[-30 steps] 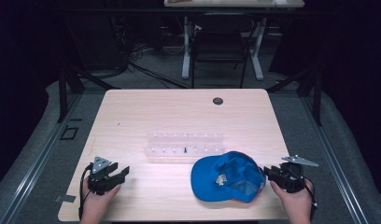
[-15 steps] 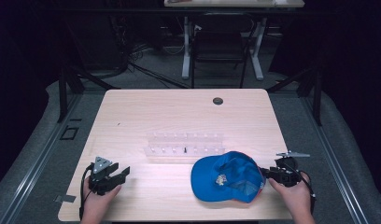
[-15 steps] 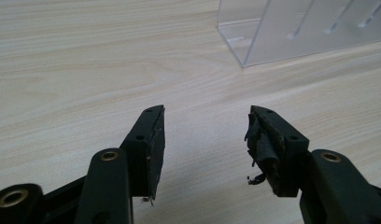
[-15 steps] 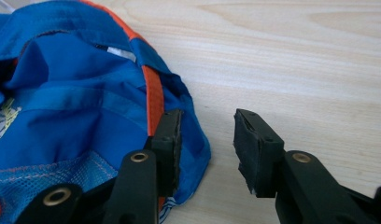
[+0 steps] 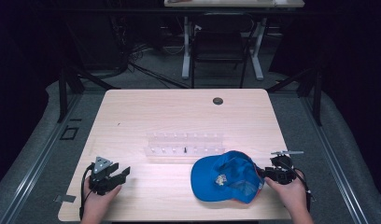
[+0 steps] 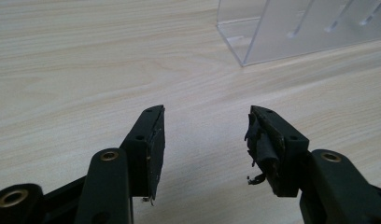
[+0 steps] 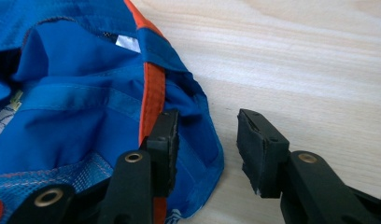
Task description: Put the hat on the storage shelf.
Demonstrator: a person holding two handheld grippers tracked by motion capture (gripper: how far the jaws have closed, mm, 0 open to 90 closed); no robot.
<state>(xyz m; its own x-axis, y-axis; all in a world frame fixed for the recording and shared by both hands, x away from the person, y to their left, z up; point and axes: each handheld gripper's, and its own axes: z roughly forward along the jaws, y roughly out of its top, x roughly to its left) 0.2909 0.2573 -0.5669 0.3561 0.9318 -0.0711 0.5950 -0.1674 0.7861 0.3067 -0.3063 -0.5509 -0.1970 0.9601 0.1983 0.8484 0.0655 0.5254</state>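
Note:
A blue cap [image 5: 226, 175] with orange trim lies upside down on the wooden table [image 5: 179, 112], near its front right. My right gripper [image 5: 264, 173] sits at the cap's right edge. In the right gripper view its jaws [image 7: 207, 140] have just been opening. The cap's [image 7: 86, 107] rim lies between them, with one jaw over the fabric and the other pad clear of it. At the front left, my left gripper [image 5: 123, 173] rests low over bare wood. Its jaws [image 6: 205, 135] are open with nothing between them.
A clear plastic rack [image 5: 185, 143] with pegs stands mid-table behind the cap, and its corner [image 6: 310, 28] is ahead of the left jaws. A small black disc [image 5: 218, 101] sits near the far edge. Dark floor and furniture legs lie beyond.
The right hand has shifted left toward the cap's edge and sunk a little. The left hand and the cap have stayed put.

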